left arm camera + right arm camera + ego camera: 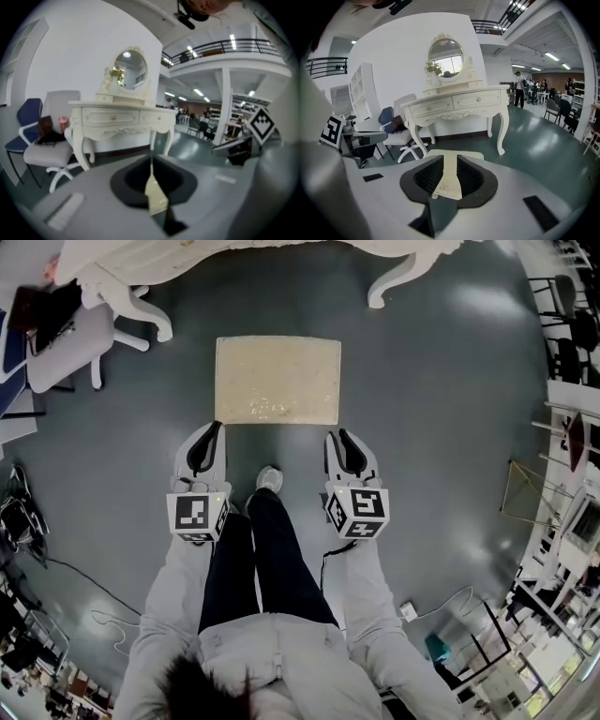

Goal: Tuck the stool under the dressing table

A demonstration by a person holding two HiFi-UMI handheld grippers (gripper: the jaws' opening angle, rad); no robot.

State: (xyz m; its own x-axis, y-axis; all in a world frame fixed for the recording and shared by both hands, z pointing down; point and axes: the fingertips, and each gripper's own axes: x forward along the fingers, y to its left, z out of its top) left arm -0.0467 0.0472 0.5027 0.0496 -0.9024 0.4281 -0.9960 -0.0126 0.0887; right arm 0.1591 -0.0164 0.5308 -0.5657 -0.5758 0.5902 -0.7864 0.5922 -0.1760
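- Head view shows us the stool (277, 381) on the floor just ahead of the left claw (214, 429) and right claw (336, 437), near corners beside their tips.
- We see the left claw's jaws together.
- We see the right claw's jaws apart, clamping nothing.
- Past the stool from both claws stands the dressing table (389, 282), stool outside it.

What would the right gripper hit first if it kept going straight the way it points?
Most likely the stool, at its near right corner, just ahead of the right gripper, though depth is hard to judge.
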